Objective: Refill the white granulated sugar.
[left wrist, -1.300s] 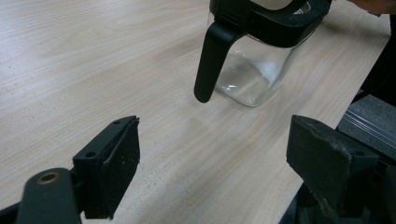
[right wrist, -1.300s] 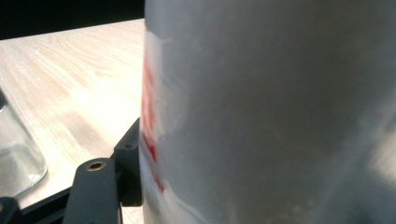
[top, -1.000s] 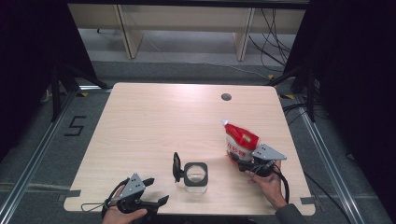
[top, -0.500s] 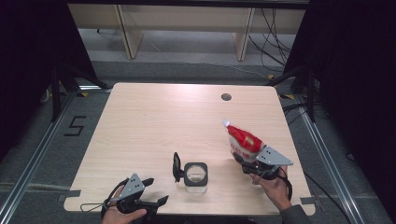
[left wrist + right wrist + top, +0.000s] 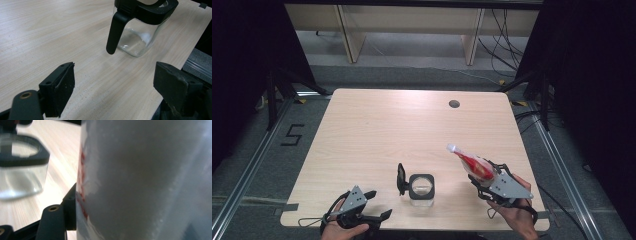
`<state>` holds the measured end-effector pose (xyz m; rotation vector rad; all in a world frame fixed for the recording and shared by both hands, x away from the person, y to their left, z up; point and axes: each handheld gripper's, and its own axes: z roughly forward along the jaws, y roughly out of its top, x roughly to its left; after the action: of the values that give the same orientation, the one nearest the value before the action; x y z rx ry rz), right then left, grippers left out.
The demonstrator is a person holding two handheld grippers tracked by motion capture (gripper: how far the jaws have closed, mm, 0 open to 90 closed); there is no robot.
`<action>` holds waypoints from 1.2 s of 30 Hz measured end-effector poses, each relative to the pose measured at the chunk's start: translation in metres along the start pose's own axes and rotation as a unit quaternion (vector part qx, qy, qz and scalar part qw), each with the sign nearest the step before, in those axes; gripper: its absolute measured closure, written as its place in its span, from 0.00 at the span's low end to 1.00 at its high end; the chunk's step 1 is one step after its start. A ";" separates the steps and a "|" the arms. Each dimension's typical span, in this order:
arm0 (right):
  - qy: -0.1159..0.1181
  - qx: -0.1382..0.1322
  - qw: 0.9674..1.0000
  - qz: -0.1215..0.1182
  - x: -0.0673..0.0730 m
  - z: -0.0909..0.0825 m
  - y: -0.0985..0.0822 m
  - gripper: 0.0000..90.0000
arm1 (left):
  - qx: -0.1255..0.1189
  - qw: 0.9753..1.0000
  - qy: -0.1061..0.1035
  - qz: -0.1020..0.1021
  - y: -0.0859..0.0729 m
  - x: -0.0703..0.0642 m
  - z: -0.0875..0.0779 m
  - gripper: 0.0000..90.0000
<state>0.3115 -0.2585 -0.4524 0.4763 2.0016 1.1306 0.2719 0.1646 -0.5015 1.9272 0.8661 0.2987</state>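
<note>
Right hand-held gripper (image 5: 484, 175) is clamped on a red-and-white bottle (image 5: 472, 164), held clear of the worktop (image 5: 377, 135) near its right front edge. Bottle is tilted, white cap pointing up and left. In the right gripper view the bottle's pale body (image 5: 150, 180) sits against the one black pad that shows.

Glass jar (image 5: 421, 188) with black rim and side handle stands open near the front edge, left of the bottle, apart from it.

Left hand-held gripper (image 5: 372, 214) rests at the front left corner, jaws apart, nothing between them; jar's handle (image 5: 115, 32) lies ahead of it.

Risks, as I judge them:
- Bottle is round and slick; it may rotate or slide in the grip.
- Jar is unsteadied; a knock from the bottle could shove it toward the edge.
- Cap appears on, so nothing would pour.
</note>
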 end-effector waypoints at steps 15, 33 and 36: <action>-0.037 0.049 0.978 -0.201 0.027 -0.014 0.012 0.41 | 0.003 1.000 0.004 0.008 0.000 0.000 0.001 0.19; -0.077 0.088 0.921 -0.372 0.054 -0.012 0.019 0.42 | 0.002 1.000 0.007 0.001 -0.001 0.002 0.001 0.18; -0.075 0.090 0.907 -0.404 0.058 -0.011 0.020 0.42 | 0.004 1.000 0.011 0.000 -0.001 0.004 0.001 0.18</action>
<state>0.2656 -0.2167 -0.4577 -0.1879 1.8747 0.3796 0.2742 0.1669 -0.5033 1.9340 0.8829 0.3162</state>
